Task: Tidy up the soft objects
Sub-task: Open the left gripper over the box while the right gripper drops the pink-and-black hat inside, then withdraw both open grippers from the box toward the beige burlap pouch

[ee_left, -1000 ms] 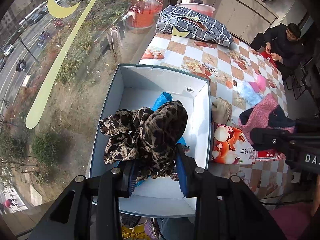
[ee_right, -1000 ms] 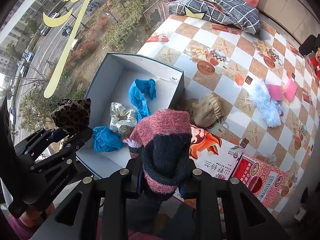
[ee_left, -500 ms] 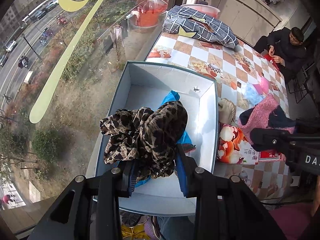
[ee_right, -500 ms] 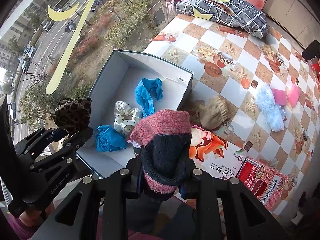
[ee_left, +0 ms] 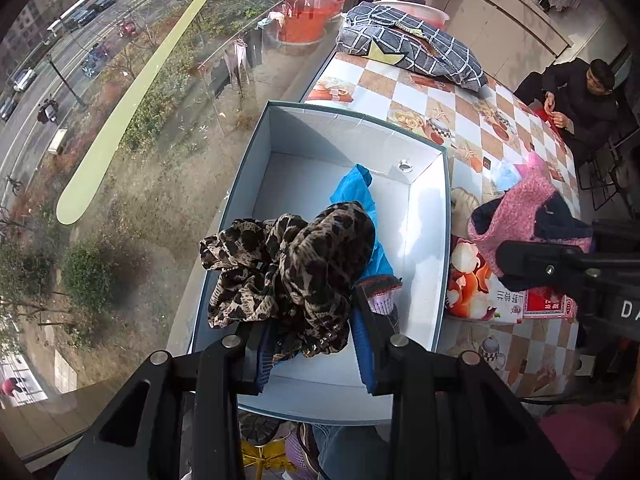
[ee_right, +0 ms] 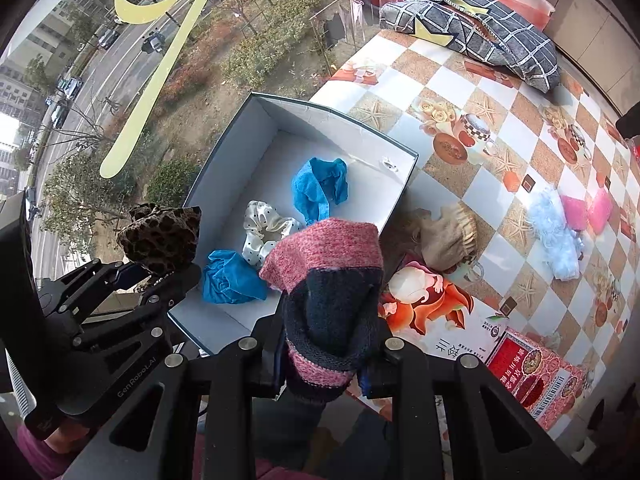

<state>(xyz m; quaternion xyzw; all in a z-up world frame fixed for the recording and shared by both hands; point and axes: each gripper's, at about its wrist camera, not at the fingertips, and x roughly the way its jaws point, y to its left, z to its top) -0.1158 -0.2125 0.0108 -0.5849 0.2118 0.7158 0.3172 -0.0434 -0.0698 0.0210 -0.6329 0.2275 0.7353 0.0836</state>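
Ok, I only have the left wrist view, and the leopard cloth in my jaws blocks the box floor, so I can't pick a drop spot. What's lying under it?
Observer: A white dotted scrunchie lies mid-floor in the box.
Operator: Anything nearer us?
Observer: A second blue cloth sits by the near wall, apart from the far blue cloth you can see.
Operator: Is the far end free?
Observer: Yes, the floor beyond the far blue cloth is bare.
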